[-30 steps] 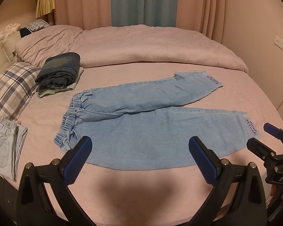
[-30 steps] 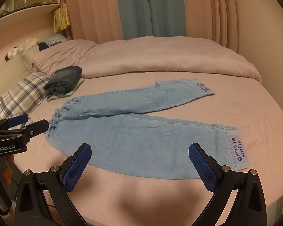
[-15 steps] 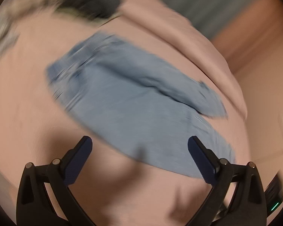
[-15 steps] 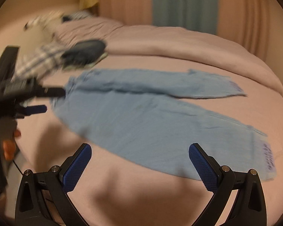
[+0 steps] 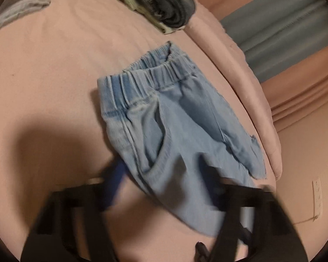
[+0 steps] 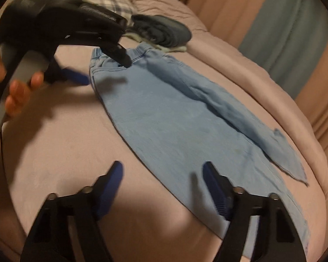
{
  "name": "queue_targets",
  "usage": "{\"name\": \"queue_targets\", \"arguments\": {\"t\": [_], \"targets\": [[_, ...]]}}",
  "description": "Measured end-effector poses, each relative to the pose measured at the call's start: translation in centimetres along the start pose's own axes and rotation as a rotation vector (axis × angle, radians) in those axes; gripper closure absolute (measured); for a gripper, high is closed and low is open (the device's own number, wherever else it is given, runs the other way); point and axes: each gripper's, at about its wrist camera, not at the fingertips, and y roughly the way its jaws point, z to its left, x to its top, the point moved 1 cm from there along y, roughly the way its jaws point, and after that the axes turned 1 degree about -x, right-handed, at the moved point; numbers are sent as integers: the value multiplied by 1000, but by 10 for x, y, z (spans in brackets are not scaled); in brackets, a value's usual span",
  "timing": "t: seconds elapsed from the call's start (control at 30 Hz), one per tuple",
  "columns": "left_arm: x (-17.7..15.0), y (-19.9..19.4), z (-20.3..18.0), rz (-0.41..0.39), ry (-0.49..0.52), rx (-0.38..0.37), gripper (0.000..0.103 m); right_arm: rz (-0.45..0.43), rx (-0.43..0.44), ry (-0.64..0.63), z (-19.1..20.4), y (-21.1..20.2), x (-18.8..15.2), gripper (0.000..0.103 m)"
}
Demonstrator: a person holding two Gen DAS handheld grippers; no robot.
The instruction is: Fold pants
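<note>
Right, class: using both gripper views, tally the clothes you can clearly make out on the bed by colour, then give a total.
Light blue: 1, the pants, spread flat.
Dark blue: 1, the dark folded garment, on top of the pile.
Pale greenish white: 1, the pale folded garment, under the dark one.
Total: 3. A blurred pale thing at the left view's top-left edge is not counted.

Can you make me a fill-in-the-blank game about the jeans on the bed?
1. The light blue jeans lie spread flat on a ____ bedsheet.
2. The top of the jeans has a stretchy ____ waistband.
3. The folded dark clothes sit just beyond the jeans' ____ end.
4. The left gripper comes down at the waistband end, and the right gripper at the nearer ____.

Missing words: pink; elastic; waistband; leg
</note>
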Motion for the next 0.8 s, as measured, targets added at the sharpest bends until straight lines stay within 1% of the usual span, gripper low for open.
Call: {"name": "queue_targets", "arguments": {"t": [0.03,0.07,0.1,0.17,0.2,0.23,0.27,0.33,0.43,0.53,0.57,0.6,0.63,0.67,0.7,0.73,0.77,0.8], "targets": [[3,3,4,9,-23,7,77,-8,8,5,1,3,5,37],[7,3,9,12,-41,4,79,-13,15,8,0,6,9,43],[9,4,12,15,-57,-11,81,-12,20,12,2,8,12,47],[8,0,15,10,-54,-27,84,-1,61,36,-2,14,18,67],[6,-2,17,8,-43,-26,86,1,86,48,-5,15,18,72],[5,-4,17,5,-34,-26,87,4,115,61,-7,16,20,80],[4,-8,17,0,-33,-33,88,6,124,67,-8,15,20,87],[2,-14,19,-12,-34,-43,89,3,139,73,-6,9,22,92],[-6,-27,14,-32,-2,-37,89,-5,162,80,-3,-6,18,94],[-11,-29,13,-36,36,-4,88,-3,199,105,-5,-13,16,94],[-10,-25,15,-17,50,17,87,-5,204,103,-5,-13,14,94],[-9,-21,17,-13,42,36,79,0,207,96,-3,-12,12,94],[-6,-17,21,-10,24,48,76,14,212,82,2,-3,15,92],[-4,-15,21,0,25,50,76,20,217,83,1,1,14,92],[-4,-17,19,1,35,59,73,13,221,103,0,-2,11,90],[-4,-22,15,-12,58,86,64,20,261,147,-7,-4,11,82],[-4,-31,9,-42,108,155,56,22,290,183,-13,-9,10,69],[-5,-37,6,-58,138,189,45,1,319,231,-24,-20,7,63]]}}
